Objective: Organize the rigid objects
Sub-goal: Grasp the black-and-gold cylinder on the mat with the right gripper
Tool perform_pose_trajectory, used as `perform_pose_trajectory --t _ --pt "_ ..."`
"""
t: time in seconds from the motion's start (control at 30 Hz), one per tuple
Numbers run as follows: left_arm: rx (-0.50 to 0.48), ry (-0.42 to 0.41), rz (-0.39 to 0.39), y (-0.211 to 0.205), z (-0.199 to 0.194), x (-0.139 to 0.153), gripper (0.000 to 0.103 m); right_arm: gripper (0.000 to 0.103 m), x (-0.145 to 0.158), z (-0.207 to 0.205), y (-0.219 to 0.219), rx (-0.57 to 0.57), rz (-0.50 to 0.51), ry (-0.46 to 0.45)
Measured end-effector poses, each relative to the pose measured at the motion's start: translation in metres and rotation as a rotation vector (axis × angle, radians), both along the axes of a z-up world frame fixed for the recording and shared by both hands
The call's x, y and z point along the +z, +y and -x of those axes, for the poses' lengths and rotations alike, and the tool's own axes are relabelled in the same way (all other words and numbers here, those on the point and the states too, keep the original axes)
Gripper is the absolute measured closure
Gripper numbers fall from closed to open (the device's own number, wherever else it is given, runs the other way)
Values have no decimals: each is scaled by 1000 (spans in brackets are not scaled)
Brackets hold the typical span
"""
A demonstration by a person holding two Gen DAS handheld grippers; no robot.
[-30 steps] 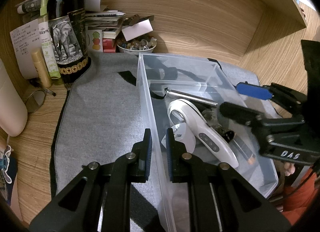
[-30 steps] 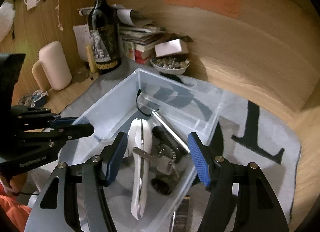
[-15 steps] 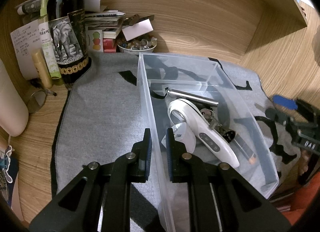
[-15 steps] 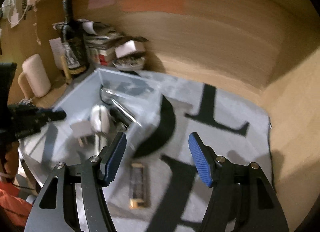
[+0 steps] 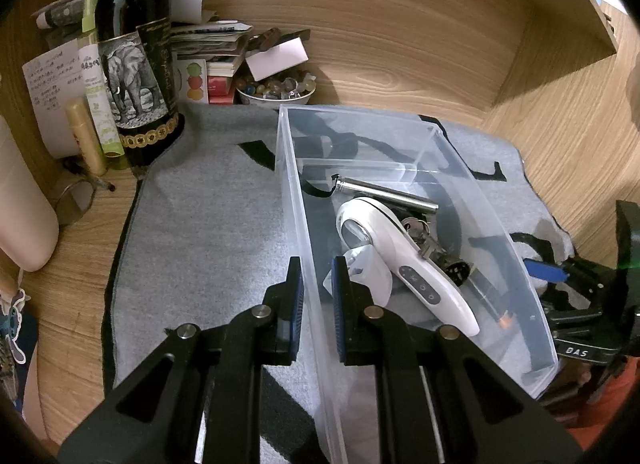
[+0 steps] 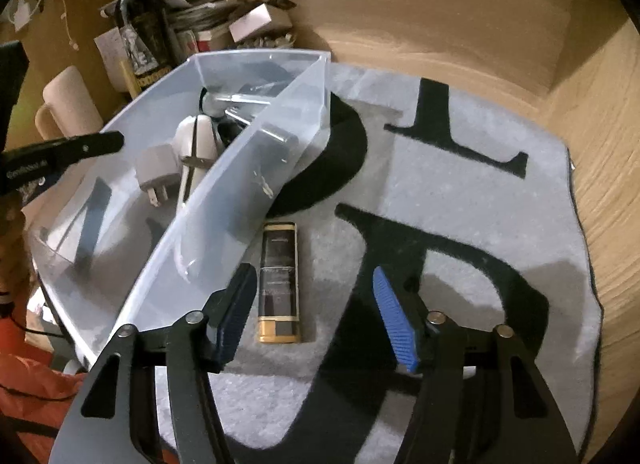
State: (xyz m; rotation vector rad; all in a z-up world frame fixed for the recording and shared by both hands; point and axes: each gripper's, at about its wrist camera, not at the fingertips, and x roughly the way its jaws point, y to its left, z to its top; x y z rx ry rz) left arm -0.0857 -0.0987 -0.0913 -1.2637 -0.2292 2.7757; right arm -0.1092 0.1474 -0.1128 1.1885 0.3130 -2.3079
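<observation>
Left gripper clamped on clear bin wall; right gripper jaws apart, black-gold rectangular bar flat on mat at 11 o'clock of it

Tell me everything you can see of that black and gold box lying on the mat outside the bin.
The black and gold box is a slim, flat rectangular pack with a glossy dark face, faint unreadable print and gold bands at both ends. It lies flat on the grey mat, lengthwise away from the camera, close beside the clear bin's outer wall; contact with it is unclear. The open right hand-held gripper hovers at its near end without touching it.
</observation>
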Motion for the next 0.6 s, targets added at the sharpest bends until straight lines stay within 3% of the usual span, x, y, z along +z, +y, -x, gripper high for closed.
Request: perform_pose_trajectory --t 0.2,0.43,0.6 --pt "-1 0 0 0 0 0 91 52 -12 -2 -4 39 -18 -25" --pt "-2 -1 1 0 0 0 91 81 -20 2 -10 43 -21 -18" --pt "0 0 0 0 0 0 91 81 -18 11 -3 -10 -7 -14"
